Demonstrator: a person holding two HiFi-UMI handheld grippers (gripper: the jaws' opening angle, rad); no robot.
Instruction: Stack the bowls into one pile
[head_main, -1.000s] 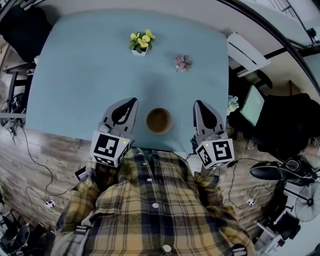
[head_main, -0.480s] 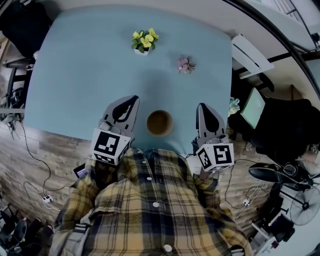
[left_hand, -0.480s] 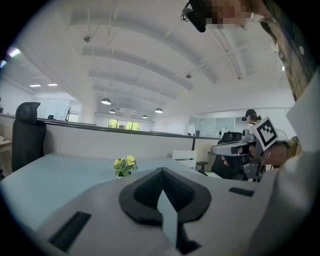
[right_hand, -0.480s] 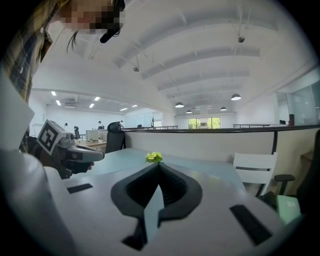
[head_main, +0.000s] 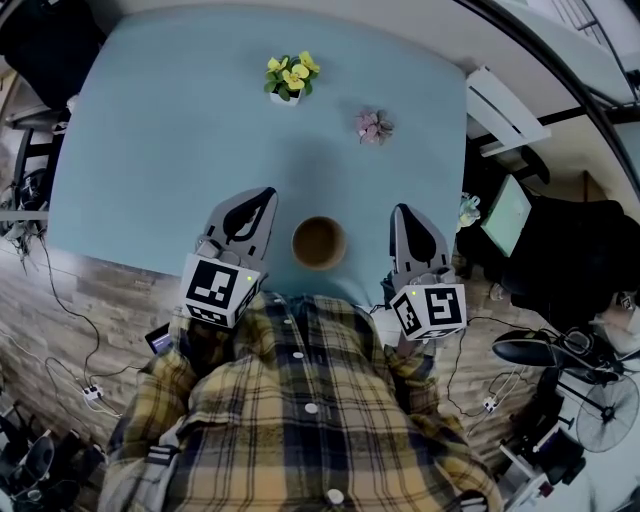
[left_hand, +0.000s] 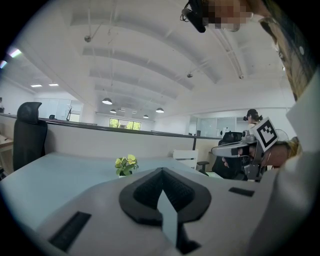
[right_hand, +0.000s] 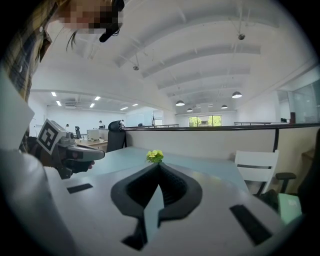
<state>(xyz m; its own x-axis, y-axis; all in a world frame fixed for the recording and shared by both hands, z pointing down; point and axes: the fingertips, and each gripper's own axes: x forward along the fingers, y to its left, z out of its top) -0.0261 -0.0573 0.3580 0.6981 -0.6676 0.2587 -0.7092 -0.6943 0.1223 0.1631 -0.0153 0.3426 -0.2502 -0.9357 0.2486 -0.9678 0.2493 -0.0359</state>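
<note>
We are holding the left gripper (head_main: 262, 203) and right gripper (head_main: 404, 212), jaws together and empty, flanking the brown bowl (head_main: 319, 242) at lower centre.

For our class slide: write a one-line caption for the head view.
Left gripper and right gripper, both shut, flank a brown bowl on a blue table.

Bright even ceiling lighting, soft shadows – strong fisheye distortion, dark vignetted corners

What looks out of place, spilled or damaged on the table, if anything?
Nothing stands out. The brown bowl sits upright between the left gripper and right gripper, both shut and empty. The yellow plant and the pink plant stand upright; no spill shows.
</note>
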